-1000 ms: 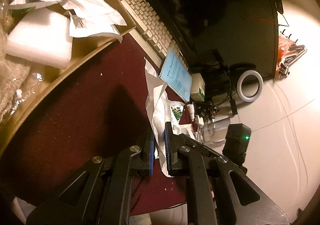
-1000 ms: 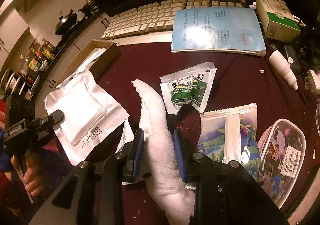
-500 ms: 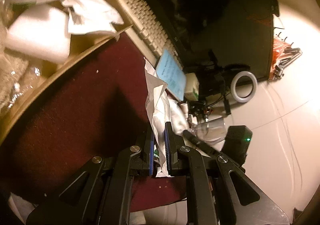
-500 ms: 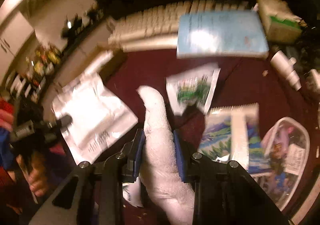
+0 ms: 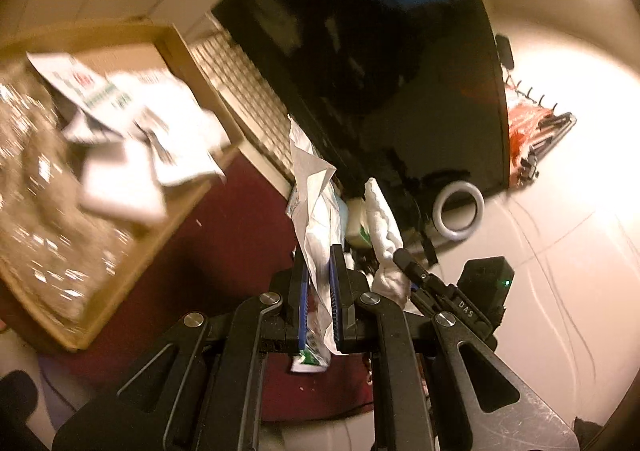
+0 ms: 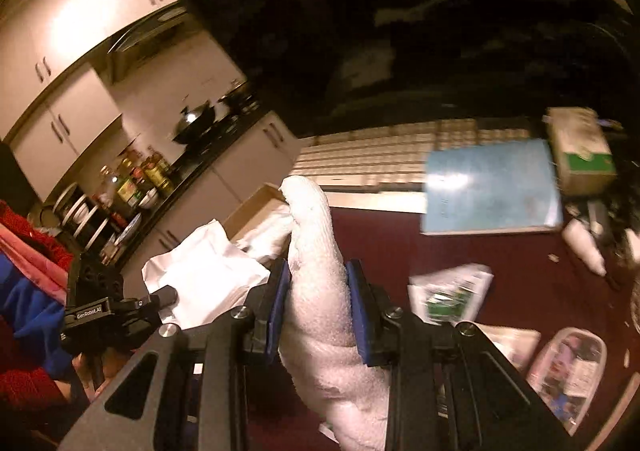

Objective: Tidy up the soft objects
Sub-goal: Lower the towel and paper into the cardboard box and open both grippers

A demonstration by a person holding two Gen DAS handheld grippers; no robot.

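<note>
My left gripper is shut on a white foil pouch and holds it up above the maroon mat. The pouch also shows in the right wrist view. My right gripper is shut on a rolled white towel, lifted off the mat; the towel also shows in the left wrist view. A cardboard box at left holds white packets and a foam block.
A keyboard and a dark monitor stand behind the mat. A blue booklet, a small carton, a green sachet and a clear pouch lie at right.
Both grippers have risen from the mat with their loads. The pouch and the towel now hang in the air, and the views tilt upward.
</note>
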